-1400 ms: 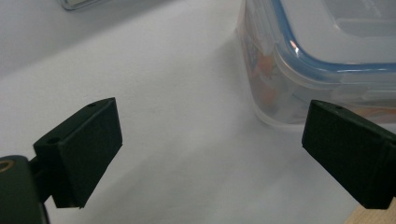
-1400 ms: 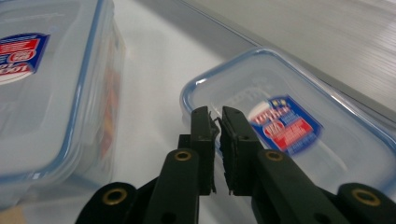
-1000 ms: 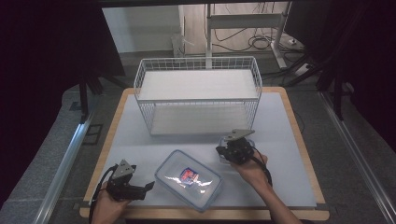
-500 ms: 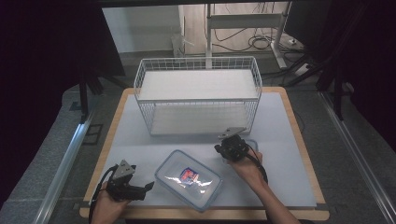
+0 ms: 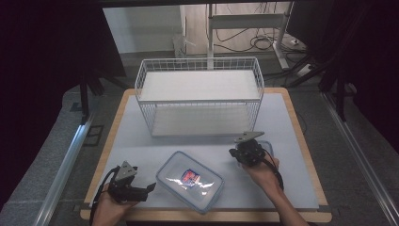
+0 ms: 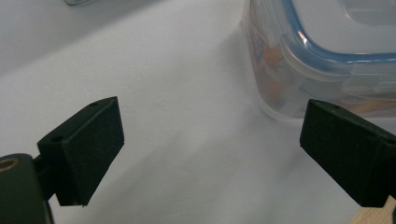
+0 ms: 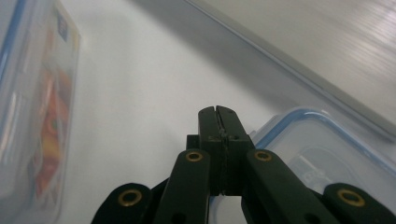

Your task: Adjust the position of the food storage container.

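Small container [image 5: 266, 147] mostly hidden behind right gripper [image 5: 248, 153], large container's label [image 5: 189, 176] unreadable

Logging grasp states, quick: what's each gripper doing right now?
Left gripper: open, holding nothing, beside the lidded container.
Right gripper: jaws pressed shut, nothing visible between them, over a second blue-rimmed lid.

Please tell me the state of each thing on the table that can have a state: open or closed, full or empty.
Left gripper: open, jaws wide apart, holding nothing, beside the large container.
Right gripper: shut, jaws pressed together, above the small container.
Large container: lid on, a colourful packet inside.
Small container: lid on; contents unclear.
Wire basket: upright, both shelves empty.
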Tool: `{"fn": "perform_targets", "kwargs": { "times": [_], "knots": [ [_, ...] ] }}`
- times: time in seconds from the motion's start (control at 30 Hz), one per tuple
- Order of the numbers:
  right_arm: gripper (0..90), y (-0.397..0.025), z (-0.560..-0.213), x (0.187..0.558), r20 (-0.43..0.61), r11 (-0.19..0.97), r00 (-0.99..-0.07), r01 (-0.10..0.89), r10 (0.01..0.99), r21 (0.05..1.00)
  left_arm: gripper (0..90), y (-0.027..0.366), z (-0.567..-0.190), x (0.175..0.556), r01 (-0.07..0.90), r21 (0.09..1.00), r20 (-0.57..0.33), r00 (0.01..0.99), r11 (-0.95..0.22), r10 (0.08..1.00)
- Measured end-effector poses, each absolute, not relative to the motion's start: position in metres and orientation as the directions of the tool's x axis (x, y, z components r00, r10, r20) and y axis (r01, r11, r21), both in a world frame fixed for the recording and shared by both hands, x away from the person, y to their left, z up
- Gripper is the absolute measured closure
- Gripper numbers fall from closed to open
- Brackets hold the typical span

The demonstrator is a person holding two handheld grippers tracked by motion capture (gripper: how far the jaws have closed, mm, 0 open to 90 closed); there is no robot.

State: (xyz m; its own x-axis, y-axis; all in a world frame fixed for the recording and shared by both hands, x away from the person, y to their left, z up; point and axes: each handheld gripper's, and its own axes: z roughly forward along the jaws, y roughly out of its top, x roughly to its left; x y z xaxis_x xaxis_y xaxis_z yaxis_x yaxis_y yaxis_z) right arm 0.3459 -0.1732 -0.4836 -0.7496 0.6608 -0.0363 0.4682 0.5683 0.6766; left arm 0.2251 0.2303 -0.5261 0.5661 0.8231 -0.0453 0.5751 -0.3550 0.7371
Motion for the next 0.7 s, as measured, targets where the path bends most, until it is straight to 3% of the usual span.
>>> {"fn": "perform_targets", "kwargs": {
  "times": [0.43, 0.57, 0.67, 0.7],
  "knots": [
    [89.7, -0.227, -0.487, 0.34, -0.045, 0.517, -0.654, 0.552, 0.755, 0.655, 8.5, 0.23, -0.525, 0.225, 0.572, 0.738, -0.038, 0.564, -0.357, 0.825],
    [89.6, -0.225, -0.485, 0.329, -0.035, 0.516, -0.673, 0.532, 0.739, 0.671, 10.9, 0.23, -0.525, 0.224, 0.571, 0.74, -0.04, 0.564, -0.354, 0.825],
    [89.6, -0.221, -0.484, 0.316, -0.005, 0.515, -0.703, 0.516, 0.711, 0.685, 18.6, 0.231, -0.522, 0.224, 0.572, 0.743, -0.047, 0.562, -0.348, 0.826],
    [89.6, -0.218, -0.484, 0.305, 0.019, 0.513, -0.724, 0.507, 0.69, 0.693, 28.3, 0.233, -0.52, 0.223, 0.57, 0.748, -0.056, 0.563, -0.339, 0.824]
  ]
}}
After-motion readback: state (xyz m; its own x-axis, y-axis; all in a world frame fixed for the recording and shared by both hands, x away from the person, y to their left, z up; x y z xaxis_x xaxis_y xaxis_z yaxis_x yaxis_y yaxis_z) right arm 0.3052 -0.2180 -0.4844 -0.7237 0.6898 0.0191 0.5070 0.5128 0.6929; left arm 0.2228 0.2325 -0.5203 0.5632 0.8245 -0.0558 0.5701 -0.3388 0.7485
